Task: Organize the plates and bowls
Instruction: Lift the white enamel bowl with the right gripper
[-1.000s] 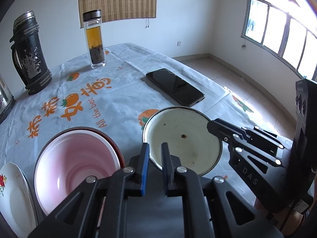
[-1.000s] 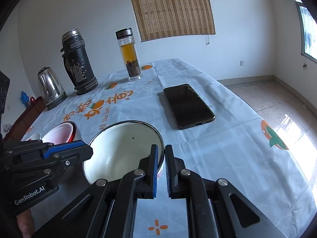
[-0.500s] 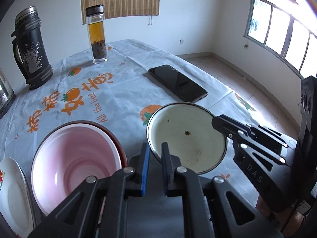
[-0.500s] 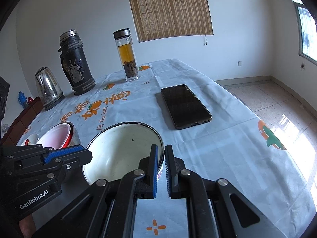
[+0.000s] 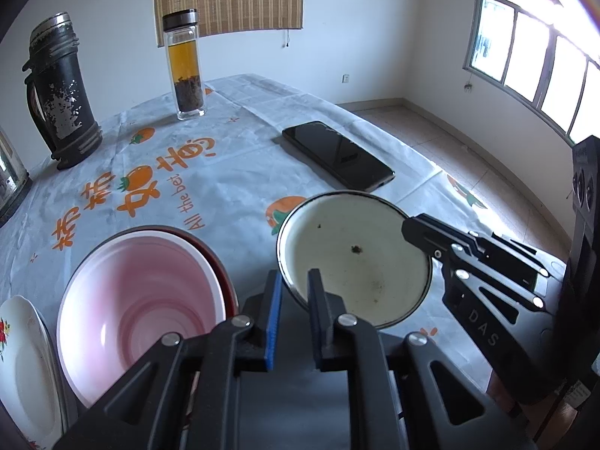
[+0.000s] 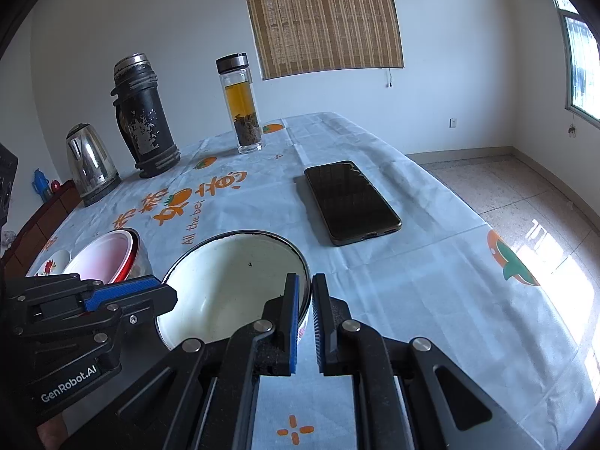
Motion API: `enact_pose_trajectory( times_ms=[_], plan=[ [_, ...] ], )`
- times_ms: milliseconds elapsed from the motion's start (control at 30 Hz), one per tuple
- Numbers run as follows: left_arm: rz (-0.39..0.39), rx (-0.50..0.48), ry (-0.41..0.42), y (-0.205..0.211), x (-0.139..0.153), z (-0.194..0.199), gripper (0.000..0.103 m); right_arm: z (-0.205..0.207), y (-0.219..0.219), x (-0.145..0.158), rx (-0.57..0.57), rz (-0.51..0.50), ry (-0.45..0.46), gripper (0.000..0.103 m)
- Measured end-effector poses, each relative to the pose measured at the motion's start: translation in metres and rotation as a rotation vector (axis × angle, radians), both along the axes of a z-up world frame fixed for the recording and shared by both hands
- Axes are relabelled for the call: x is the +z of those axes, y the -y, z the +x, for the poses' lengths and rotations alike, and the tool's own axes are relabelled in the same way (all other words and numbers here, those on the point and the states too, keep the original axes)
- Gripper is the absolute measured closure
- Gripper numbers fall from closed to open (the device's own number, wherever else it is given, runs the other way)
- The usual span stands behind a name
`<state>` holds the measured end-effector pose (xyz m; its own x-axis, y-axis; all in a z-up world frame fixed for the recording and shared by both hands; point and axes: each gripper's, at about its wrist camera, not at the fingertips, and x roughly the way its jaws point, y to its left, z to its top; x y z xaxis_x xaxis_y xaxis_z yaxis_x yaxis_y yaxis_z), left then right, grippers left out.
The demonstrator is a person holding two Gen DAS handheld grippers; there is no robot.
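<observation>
A white enamel bowl (image 5: pixel 356 258) with a dark rim sits on the tablecloth between both grippers. My left gripper (image 5: pixel 294 279) is shut on the bowl's near-left rim, with one finger inside and the blue pad outside. My right gripper (image 6: pixel 305 281) is shut on the white bowl's (image 6: pixel 232 277) right rim, and its fingers show in the left wrist view as the right gripper (image 5: pixel 410 227). To the left a pink bowl (image 5: pixel 138 300) is nested in a red bowl (image 6: pixel 133 247). A white flowered plate (image 5: pixel 22 356) lies beside them. Whether the white bowl is lifted off the cloth, I cannot tell.
A black phone (image 5: pixel 337 153) lies beyond the white bowl. A glass tea bottle (image 5: pixel 185 63), a black thermos (image 5: pixel 60 93) and a steel kettle (image 6: pixel 90 165) stand along the far side. The table edge (image 6: pixel 468 210) drops to tiled floor on the right.
Both views have drifted only slightly. Each gripper keeps the white bowl's rim between its fingers, as before.
</observation>
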<state>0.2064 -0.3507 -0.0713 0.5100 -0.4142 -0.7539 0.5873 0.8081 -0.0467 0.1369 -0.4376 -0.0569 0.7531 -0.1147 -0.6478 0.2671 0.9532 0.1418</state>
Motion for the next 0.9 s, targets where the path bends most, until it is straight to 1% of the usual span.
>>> enact_pose_trajectory(
  times_ms=[167, 300, 433, 500, 567, 667, 800, 900],
  plan=[
    [0.009, 0.002, 0.031, 0.003, -0.002, -0.007, 0.091, -0.001, 0.002, 0.0, -0.004, 0.008, 0.005, 0.095],
    [0.0, -0.007, 0.036, 0.004, -0.002, -0.011, 0.092, -0.005, 0.004, 0.002, -0.019, 0.016, 0.029, 0.095],
    [-0.026, 0.009, 0.03, -0.003, -0.001, -0.009, 0.094, -0.007, 0.002, 0.004, -0.013, 0.007, 0.043, 0.095],
    [-0.048, 0.019, 0.023, -0.007, 0.001, -0.009, 0.097, -0.007, 0.0, 0.005, -0.006, -0.003, 0.048, 0.095],
    [-0.064, 0.029, 0.024, -0.01, 0.003, -0.008, 0.098, -0.01, 0.0, 0.006, -0.003, 0.007, 0.057, 0.095],
    [-0.081, 0.034, 0.031, -0.014, 0.007, -0.009, 0.099, -0.014, -0.001, 0.004, 0.006, 0.037, 0.051, 0.095],
    [-0.092, 0.038, 0.031, -0.018, 0.011, -0.01, 0.099, -0.022, -0.007, 0.007, 0.006, 0.035, 0.047, 0.095],
    [-0.107, 0.039, 0.032, -0.021, 0.016, -0.012, 0.099, -0.027, -0.01, 0.015, 0.011, 0.029, 0.056, 0.095]
  ],
)
